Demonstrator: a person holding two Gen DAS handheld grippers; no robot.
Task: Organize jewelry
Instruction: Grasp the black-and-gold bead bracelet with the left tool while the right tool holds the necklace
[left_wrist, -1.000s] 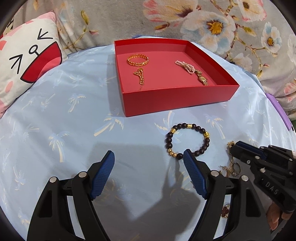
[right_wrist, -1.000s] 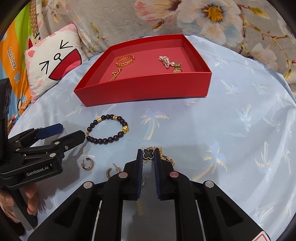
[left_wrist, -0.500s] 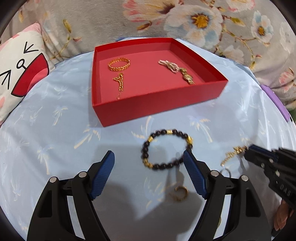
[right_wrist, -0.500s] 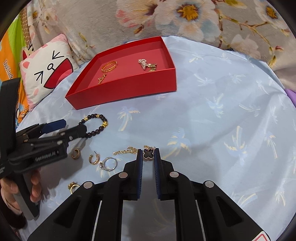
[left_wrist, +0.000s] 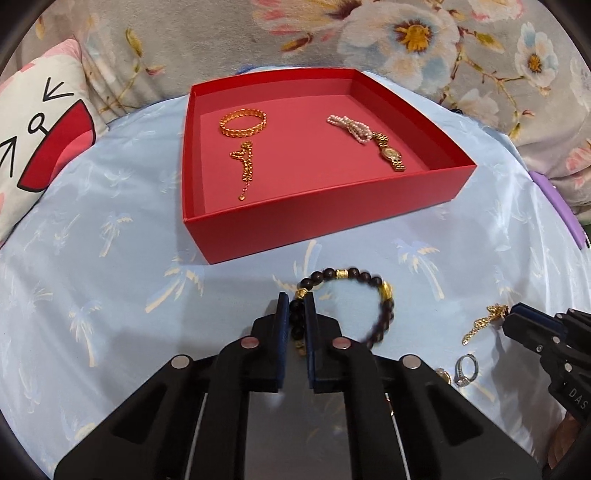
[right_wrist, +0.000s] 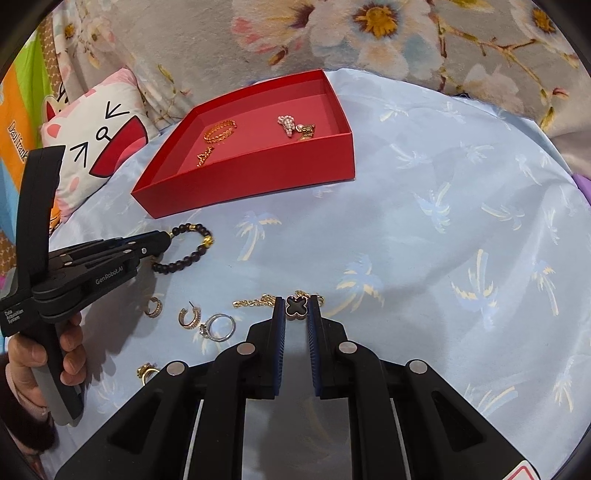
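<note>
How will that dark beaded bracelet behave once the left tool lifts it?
The beaded bracelet, pinched at one side by the left tool, will probably sag and swing rather than hold a ring: its far arc looks blurred. Its round beads may slip between the pads.

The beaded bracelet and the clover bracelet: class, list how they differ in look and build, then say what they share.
1. The beaded bracelet is a loop of dark round beads with a few gold ones; the clover bracelet is a thin gold chain bearing a black clover charm.
2. The left tongs pinch beads; the right tongs pinch the charm.

Shared: both are outside the red box, each gripped by tongs.
</note>
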